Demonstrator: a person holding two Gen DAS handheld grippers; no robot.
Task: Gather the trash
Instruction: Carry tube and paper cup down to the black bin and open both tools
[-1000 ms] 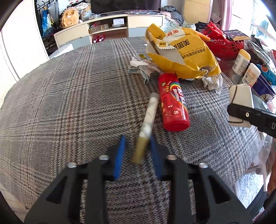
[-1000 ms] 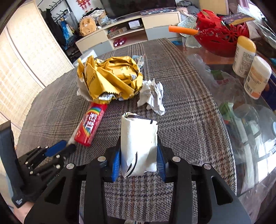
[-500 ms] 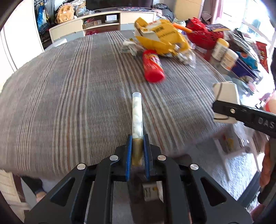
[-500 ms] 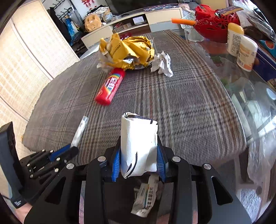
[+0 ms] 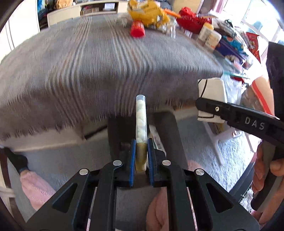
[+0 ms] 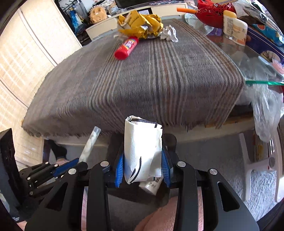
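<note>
My left gripper is shut on a clear tube of white pellets by its gold cap, held off the table's near edge above a dark bin. My right gripper is shut on a white paper carton, also off the table, over the bin. The carton shows at the right in the left wrist view. The tube shows at the left in the right wrist view. A red candy tube, a crumpled yellow wrapper and a white paper wad lie at the far side of the table.
The table carries a grey plaid cloth. A red basket, white bottles and packets stand at the far right on glass. A clear plastic bag hangs off the right edge. A white stool stands on the carpet.
Both grippers have pulled back from the table and dropped below its near edge, each still holding its item. One second ago the left gripper was open around the tube; it has since shut on it.
</note>
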